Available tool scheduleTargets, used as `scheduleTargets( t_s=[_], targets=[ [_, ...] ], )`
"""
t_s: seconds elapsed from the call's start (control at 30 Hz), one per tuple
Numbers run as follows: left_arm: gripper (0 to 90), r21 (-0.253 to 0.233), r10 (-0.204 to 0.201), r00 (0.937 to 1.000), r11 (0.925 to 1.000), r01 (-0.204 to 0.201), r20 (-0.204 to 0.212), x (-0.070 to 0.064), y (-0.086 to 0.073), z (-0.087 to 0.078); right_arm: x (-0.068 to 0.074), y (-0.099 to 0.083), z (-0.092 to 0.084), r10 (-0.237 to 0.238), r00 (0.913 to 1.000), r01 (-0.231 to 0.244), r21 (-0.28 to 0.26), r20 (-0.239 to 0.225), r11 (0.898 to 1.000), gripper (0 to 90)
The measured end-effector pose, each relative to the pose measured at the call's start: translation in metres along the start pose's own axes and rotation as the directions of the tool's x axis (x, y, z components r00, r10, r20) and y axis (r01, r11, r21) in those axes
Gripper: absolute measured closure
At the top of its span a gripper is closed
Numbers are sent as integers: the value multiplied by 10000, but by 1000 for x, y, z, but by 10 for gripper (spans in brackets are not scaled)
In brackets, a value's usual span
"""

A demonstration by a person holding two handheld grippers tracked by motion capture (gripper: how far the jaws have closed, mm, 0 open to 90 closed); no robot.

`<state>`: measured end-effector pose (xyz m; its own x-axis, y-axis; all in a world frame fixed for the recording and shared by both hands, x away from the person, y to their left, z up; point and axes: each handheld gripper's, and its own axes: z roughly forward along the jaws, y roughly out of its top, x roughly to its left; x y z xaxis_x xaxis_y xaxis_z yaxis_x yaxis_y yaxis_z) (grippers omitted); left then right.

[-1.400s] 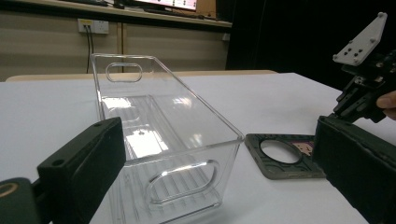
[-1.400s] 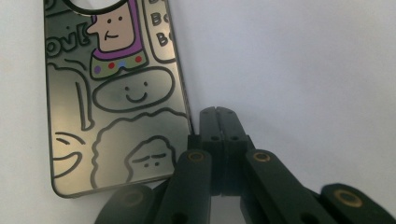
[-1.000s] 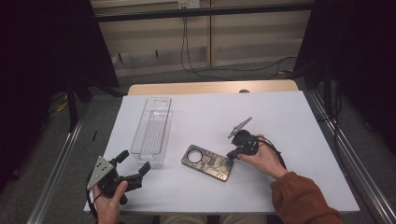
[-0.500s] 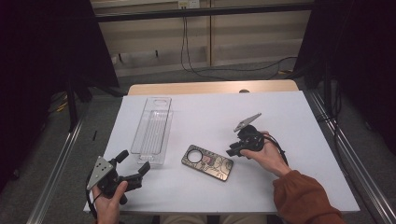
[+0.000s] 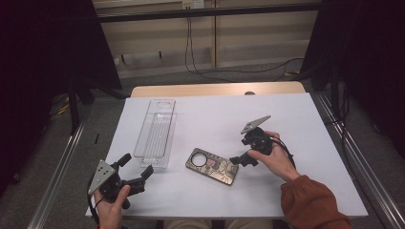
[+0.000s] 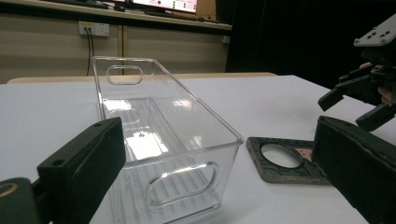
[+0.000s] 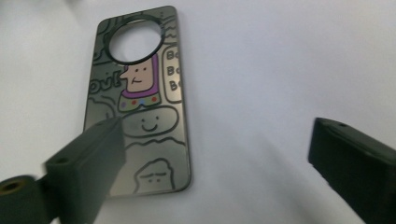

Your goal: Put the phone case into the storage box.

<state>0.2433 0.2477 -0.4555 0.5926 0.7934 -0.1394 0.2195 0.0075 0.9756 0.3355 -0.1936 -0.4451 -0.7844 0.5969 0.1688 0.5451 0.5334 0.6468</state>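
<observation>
1. The phone case (image 5: 213,166) lies flat on the white table (image 5: 296,119), near the table's front edge and about midway across it, its round camera hole toward the person's left.
2. In the right gripper view the phone case (image 7: 140,112) shows cartoon faces, a purple-collared figure and speech bubbles under the round hole.
3. The right gripper (image 5: 241,160) sits just beside the case's right end; its jaws have just been opening and now stand wide apart, with nothing held.
4. In the right gripper view one jaw hangs over the case's lower left part and the other over bare table; whether the first touches the case I cannot tell.
5. The left gripper (image 5: 136,171) rests at the front left of the table in the person's left hand (image 5: 111,202), its jaws wide open and empty.
6. A clear plastic bin (image 5: 156,133) stands empty just beyond the left gripper, to the left of the case and apart from it.
</observation>
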Motion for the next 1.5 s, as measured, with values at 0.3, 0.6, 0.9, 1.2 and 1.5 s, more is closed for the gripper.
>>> scheduleTargets(
  t_s=[0.3, 0.6, 0.9, 1.2, 1.5],
  targets=[
    [31, -43, -65, 10000, 10000, 65, -60, -1, 0, 1, 14, 4, -4, 138, 9985, -143, -94, -523, 9999, 54],
    [31, 51, 34, 10000, 10000, -34, -33, -1, 0, 1, 27, 8, 6, -81, 9994, 91, 295, -335, 9995, 49],
    [31, 60, 52, 10000, 10000, -52, -20, 0, 0, 1, 37, 23, 27, -377, 9971, 445, 1053, -654, 9934, 36],
    [31, 48, 30, 10000, 10000, -31, 61, 0, -1, 1, 44, 38, 52, -617, 9960, 727, 1860, -640, 9799, 38],
    [31, 102, 66, 10000, 9999, -66, 63, 1, -1, 1, 47, 42, 72, -762, 9947, 911, 2464, -691, 9649, 43]
  ],
)
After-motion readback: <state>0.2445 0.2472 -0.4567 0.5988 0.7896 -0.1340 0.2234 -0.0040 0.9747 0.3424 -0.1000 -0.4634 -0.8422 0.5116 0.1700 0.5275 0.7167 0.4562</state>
